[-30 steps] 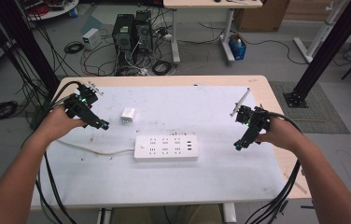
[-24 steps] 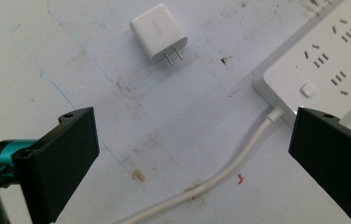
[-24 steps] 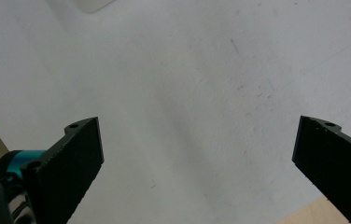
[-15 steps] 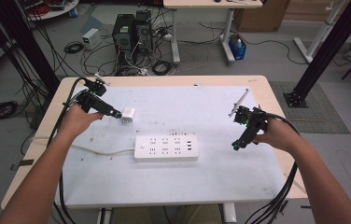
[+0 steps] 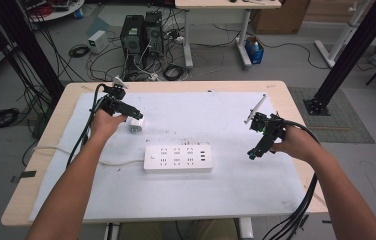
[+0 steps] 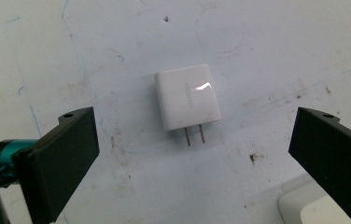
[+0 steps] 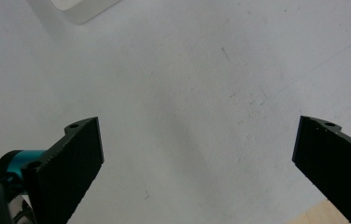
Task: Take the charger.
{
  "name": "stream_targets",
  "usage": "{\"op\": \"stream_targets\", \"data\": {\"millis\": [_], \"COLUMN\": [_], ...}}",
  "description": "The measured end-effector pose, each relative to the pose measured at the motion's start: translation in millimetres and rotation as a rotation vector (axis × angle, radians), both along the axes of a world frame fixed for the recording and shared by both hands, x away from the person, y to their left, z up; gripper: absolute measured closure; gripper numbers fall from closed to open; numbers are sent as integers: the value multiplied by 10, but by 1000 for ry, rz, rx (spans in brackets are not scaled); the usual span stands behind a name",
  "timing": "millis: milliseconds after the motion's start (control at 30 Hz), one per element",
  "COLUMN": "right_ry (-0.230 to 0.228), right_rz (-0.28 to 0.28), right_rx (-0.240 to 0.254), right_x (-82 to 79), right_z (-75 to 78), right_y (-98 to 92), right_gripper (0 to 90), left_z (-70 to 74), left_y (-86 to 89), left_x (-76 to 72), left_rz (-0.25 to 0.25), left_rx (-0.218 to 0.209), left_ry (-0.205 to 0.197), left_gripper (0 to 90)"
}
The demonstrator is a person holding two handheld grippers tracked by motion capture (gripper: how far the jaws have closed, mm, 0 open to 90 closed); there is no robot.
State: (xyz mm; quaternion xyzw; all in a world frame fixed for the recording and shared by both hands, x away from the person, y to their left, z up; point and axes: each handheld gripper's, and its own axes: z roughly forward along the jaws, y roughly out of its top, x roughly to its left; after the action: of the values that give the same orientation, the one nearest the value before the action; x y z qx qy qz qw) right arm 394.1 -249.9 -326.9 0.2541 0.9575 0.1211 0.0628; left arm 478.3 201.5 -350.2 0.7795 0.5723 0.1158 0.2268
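- High view: left gripper [image 5: 135,116] over small white two-pin plastic charger [image 5: 135,125], jaws apart, likely lining up a grab.
- Charger lies flat just behind the long white plastic power strip [image 5: 177,158].
- Right gripper [image 5: 254,151] right of strip, jaws apart, empty, seemingly waiting.

Looking forward and down from above the near edge of the white-topped wooden desk [image 5: 286,95], floor clutter in the upper frame. Left gripper view pointing steeply down, close over the small white two-pronged charger plug [image 6: 187,96], also seen at centre-left of the high view. Right gripper view equally close over bare desk [image 7: 201,93].
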Motion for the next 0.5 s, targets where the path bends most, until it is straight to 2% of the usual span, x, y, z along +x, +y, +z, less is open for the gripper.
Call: {"op": "stream_targets", "data": {"millis": [267, 300, 500], "right_ry": [0, 1, 5], "right_rz": [-5, -7, -20], "right_rx": [4, 4, 13], "right_x": [18, 22, 56], "right_z": [-5, -6, -10], "right_y": [-24, -27, -52], "right_gripper": [12, 12, 12], "left_z": [-142, -163, -263], "left_y": [-43, -79, -188], "left_x": [157, 198, 299], "left_rz": [40, 37, 53], "left_rx": [0, -15, -6], "left_ry": [24, 17, 22], "left_gripper": [16, 16, 16]}}
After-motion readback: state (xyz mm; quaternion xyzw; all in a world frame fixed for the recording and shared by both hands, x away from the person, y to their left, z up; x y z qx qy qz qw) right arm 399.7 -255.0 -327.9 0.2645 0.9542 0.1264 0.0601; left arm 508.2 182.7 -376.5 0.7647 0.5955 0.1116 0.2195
